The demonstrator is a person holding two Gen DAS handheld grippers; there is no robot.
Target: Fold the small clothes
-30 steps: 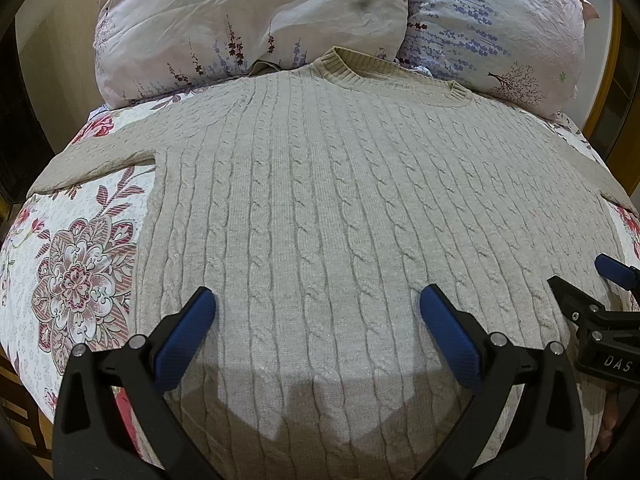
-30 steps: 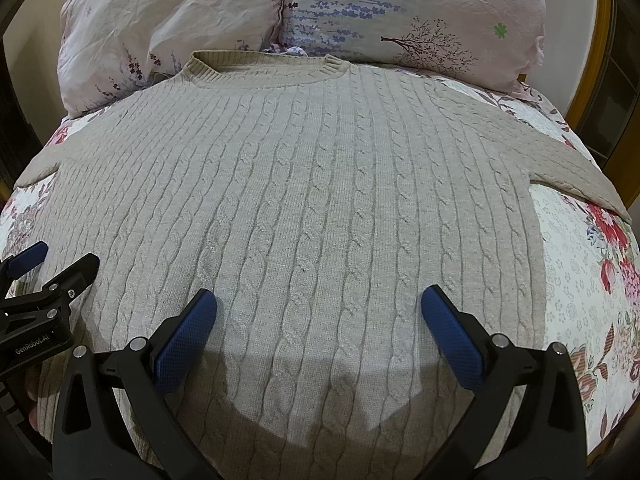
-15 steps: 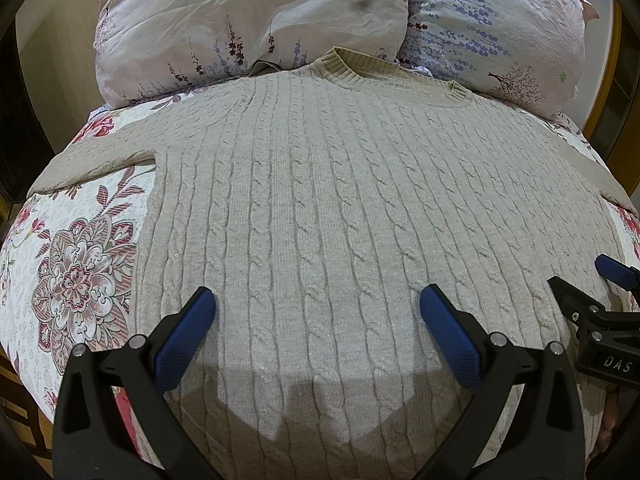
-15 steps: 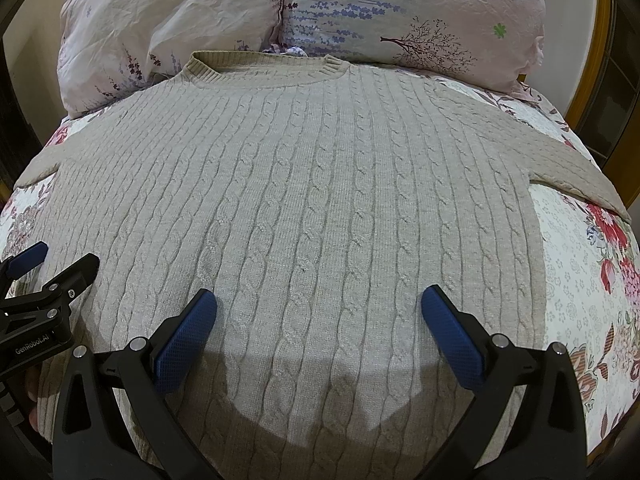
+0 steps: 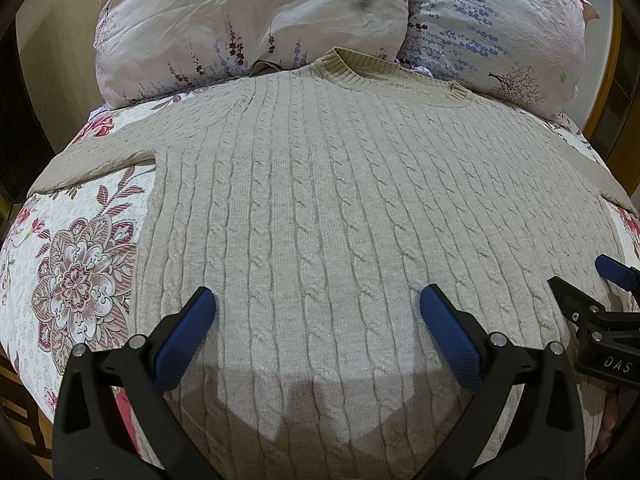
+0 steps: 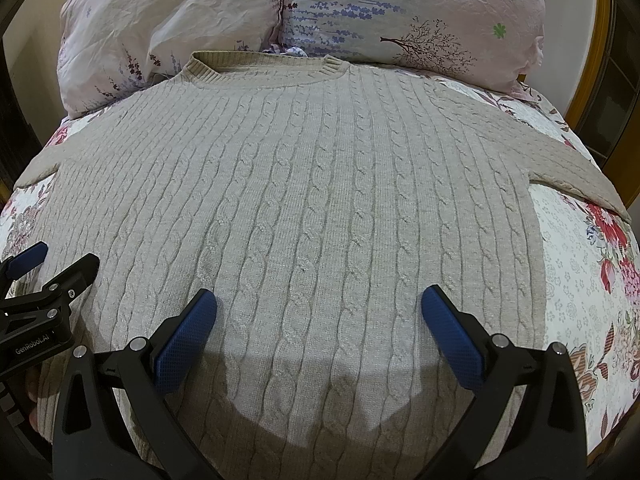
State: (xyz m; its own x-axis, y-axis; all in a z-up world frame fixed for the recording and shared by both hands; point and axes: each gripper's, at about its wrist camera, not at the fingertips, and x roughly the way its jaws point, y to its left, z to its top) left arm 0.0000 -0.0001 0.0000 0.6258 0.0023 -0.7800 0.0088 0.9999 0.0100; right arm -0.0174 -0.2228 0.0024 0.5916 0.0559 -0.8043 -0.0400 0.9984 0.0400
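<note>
A beige cable-knit sweater (image 5: 340, 200) lies flat and spread out on the bed, collar toward the pillows and both sleeves out to the sides; it also shows in the right wrist view (image 6: 320, 200). My left gripper (image 5: 318, 320) is open and empty, hovering over the sweater's lower left part. My right gripper (image 6: 319, 320) is open and empty over its lower right part. Each gripper shows at the edge of the other's view: the right gripper (image 5: 580, 284) and the left gripper (image 6: 52, 264). The sweater's hem is hidden below the fingers.
A floral bedsheet (image 5: 80, 272) covers the bed, also seen in the right wrist view (image 6: 584, 280). Two floral pillows (image 5: 248, 16) (image 5: 492, 24) lie at the head, touching the collar. A wooden frame (image 6: 588, 80) stands at the right.
</note>
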